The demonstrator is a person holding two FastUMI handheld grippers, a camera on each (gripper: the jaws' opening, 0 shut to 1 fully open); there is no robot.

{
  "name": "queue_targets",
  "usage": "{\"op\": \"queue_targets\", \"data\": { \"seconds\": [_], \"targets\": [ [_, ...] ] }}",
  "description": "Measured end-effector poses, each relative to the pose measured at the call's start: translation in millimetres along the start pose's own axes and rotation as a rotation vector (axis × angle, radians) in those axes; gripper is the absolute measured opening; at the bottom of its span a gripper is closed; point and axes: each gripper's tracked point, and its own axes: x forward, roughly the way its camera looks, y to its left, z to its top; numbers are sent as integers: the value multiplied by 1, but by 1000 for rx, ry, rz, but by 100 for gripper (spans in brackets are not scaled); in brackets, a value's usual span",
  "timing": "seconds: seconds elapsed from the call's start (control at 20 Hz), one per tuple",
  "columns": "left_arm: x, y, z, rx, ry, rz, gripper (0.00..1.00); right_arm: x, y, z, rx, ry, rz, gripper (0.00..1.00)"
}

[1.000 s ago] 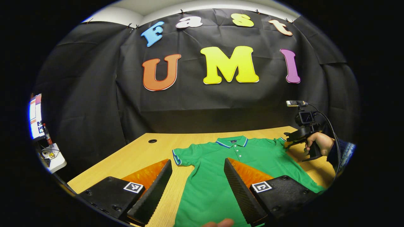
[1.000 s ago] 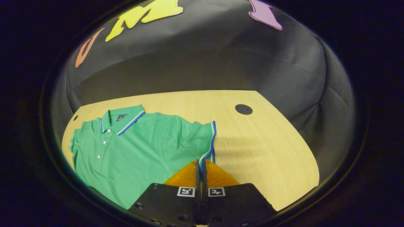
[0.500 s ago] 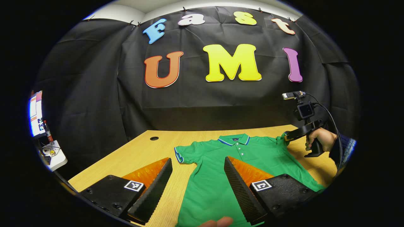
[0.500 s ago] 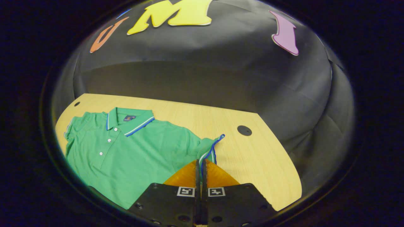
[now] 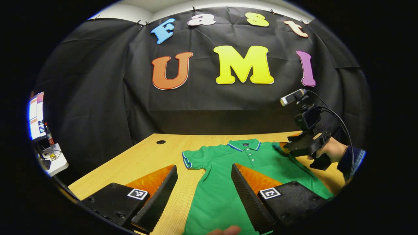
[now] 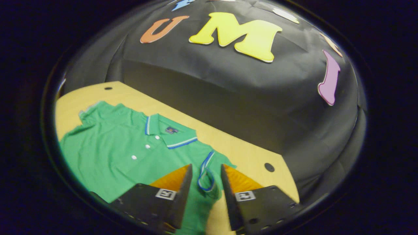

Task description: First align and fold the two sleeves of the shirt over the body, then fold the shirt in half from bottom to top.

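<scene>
A pale wooden bench [image 5: 137, 163] is carrying the work, and black cloth [image 5: 98, 98] is hanging behind it as the booth's wall. Two round cable holes are showing in the benchtop: one [image 5: 160, 142] near the far left corner and one [image 6: 269, 167] toward the far right. Off the left edge, a small white stand [image 5: 54, 160] is holding a few bits of clutter beside a lit screen [image 5: 35, 116].

One green polo shirt [image 5: 228, 182] is lying face up on the bench, its striped collar [image 5: 244, 145] pointing toward the far wall and three white buttons running down the placket. Its left sleeve [image 5: 192, 160] is lying spread out flat. The right sleeve [image 6: 209, 173] is rumpled and partly turned in toward the body, its striped cuff sitting between the fingers of the right hand-held gripper [image 6: 205, 182].

That hand-held gripper's fingers are standing spread, one on each side of the cuff; whether either one is touching the cloth is hard to tell. In the left gripper view a hand [image 5: 329, 150] in a dark sleeve is gripping it over the shirt's right shoulder.

The left hand-held gripper [image 5: 204, 186] is hovering wide open above the shirt's lower left part, holding nothing.
</scene>
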Motion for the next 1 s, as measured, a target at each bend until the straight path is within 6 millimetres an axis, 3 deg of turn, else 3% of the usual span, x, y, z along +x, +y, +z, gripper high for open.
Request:
{"op": "queue_targets", "data": {
  "seconds": [0.1, 0.2, 0.4, 0.6, 0.75, 1.0],
  "targets": [
    [-1, -2, 3, 2, -10, -1, 100, -14, 6, 17, 85, -51, 27, 84],
    [0, -4, 2, -3, -11, -7, 100, -33, 6, 27, 132, -80, 27, 97],
    [2, -4, -1, -34, 1, 7, 100, -87, 13, 44, 240, -131, 69, 95],
    [2, -11, 1, -73, 7, -3, 100, -154, -6, 53, 308, -202, 44, 95],
    [1, -9, -2, -57, 7, 13, 100, -215, -15, 64, 318, -295, 80, 95],
    [-2, -23, -8, -95, 30, 13, 100, -302, -52, 38, 348, -357, 27, 95]
  ]
}}
